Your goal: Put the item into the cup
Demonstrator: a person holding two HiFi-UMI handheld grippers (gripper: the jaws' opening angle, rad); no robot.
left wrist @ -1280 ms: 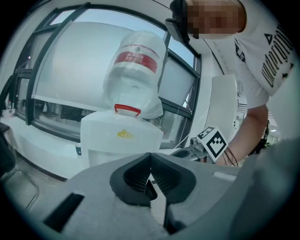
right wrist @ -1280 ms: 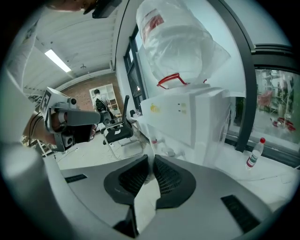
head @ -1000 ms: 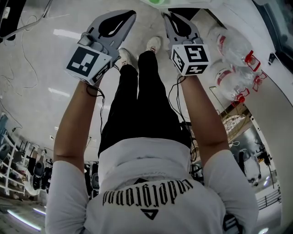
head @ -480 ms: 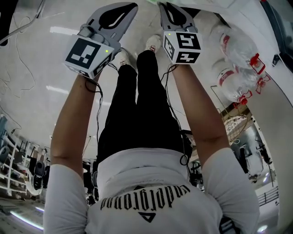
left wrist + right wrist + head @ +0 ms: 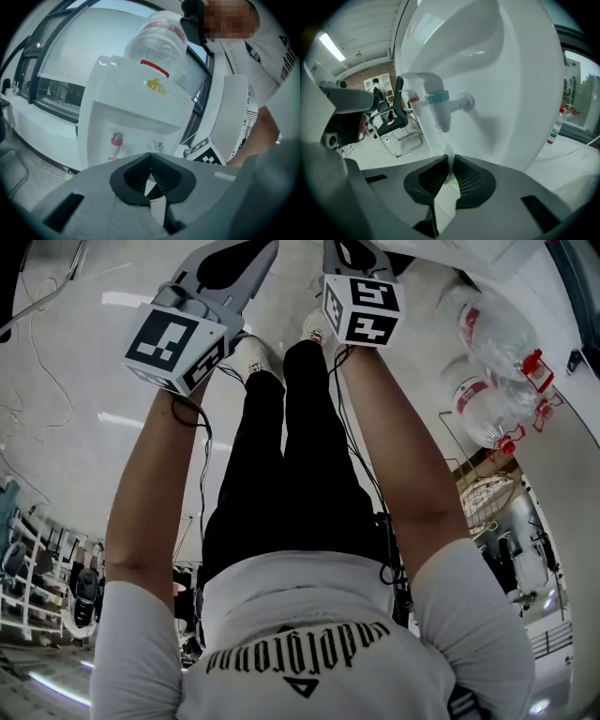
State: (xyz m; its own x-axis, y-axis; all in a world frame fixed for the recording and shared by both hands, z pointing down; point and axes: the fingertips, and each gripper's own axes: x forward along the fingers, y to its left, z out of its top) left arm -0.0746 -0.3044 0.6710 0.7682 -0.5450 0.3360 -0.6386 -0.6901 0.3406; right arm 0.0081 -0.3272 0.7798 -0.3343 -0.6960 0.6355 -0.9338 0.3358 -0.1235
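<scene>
Two claws are raised toward a white water dispenser [image 5: 136, 108]. The left claw [image 5: 150, 157] has its jaws together with nothing between them. The right claw [image 5: 450, 160] is pinched on a thin pale sliver [image 5: 449, 152] (possibly a cup's wall; too little shows to be sure), just below the blue-collared tap [image 5: 440, 99]. Big water bottles [image 5: 492, 329] lie off to the right.

A pale glossy floor [image 5: 84, 399] carried loose cables. A white water dispenser [image 5: 126, 117] stood before tall windows [image 5: 89, 42]; an office chair [image 5: 393, 119] sat under ceiling strip lights [image 5: 332, 47].
</scene>
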